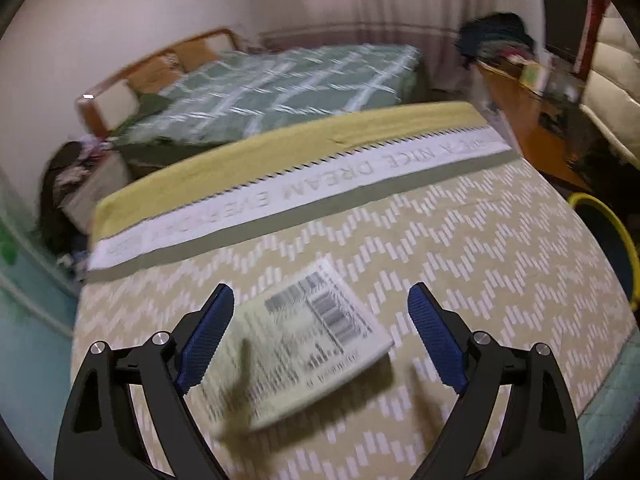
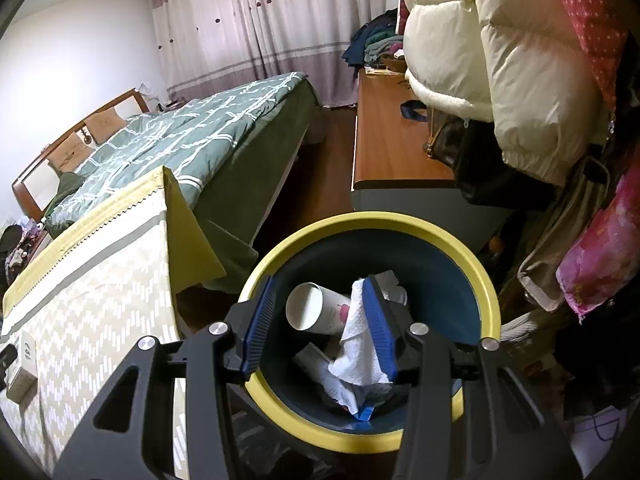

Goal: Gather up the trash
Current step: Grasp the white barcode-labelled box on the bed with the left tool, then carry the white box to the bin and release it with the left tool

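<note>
Motion-blurred box print unreadable; bin cut off at three o'clock; tablecloth lettering partly illegible.

A home bedroom: made bed, curtains.

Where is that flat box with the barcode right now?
In the left wrist view, the box lies on the patterned tablecloth, between the open left gripper fingers, nearer the left one.

The white band of the table cover reads "NICE DREAM"; the box shows barcodes, its print too blurred.
</note>
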The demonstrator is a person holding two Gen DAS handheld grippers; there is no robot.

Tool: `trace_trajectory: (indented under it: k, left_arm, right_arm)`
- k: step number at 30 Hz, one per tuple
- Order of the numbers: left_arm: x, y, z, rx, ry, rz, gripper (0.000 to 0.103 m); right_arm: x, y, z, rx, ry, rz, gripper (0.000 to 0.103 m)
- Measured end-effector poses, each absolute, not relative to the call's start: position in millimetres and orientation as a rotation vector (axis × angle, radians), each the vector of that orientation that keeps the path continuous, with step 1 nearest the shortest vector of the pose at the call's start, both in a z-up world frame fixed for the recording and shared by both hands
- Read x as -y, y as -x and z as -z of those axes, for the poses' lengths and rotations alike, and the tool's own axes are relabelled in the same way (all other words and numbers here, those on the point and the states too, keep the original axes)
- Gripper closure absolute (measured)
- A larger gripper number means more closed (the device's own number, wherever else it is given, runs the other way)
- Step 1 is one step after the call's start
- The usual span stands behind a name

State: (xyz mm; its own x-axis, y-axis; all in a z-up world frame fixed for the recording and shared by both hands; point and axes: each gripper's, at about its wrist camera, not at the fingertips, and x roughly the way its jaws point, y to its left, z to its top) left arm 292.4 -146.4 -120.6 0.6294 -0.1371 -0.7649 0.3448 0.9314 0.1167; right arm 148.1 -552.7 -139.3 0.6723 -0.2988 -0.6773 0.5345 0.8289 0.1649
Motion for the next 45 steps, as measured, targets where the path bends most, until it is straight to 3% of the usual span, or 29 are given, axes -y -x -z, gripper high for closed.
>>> trace_trajectory:
  k: [13, 24, 32, 34, 36, 38, 45]
  left_arm:
    - [116.3, -326.2, 139.3, -1.008, -0.301, 0.669, 0.007]
    - [104.7, -265.0, 145.1, -1.053, -0.393, 0.744, 0.005]
    - [112.8, -264.5, 162.6, -1.088, -0.396, 0.602, 0.005]
    - [119.0, -271.0, 164.2, -1.085, -0.389, 0.564, 0.009]
    - [122.8, -275.0, 162.9, -1.079, -0.376, 0.547, 0.022]
    - [128.0, -277.6, 159.3, -1.078, -0.358, 0.541, 0.029]
    - [191.6, -263.2, 146.7, -1.031, -0.356, 0.627, 0.03]
  right_arm:
    - [549.4, -148.7, 138.8, -0.687, -0.376, 0.462, 0.057]
    - [547.2, -146.8, 137.4, -0.685, -0.389, 0.427, 0.054]
    - [544.3, -141.5, 134.0, -0.67, -0.396, 0.401, 0.054]
    - [544.9, -138.2, 132.3, -0.664, -0.395, 0.398, 0.054]
    - [548.6, -133.9, 131.3, -0.658, -0.398, 0.399, 0.054]
    - [554.9, -128.0, 130.4, -0.649, -0.41, 0.403, 0.054]
    - [571.4, -106.2, 125.6, -0.613, -0.442, 0.42, 0.054]
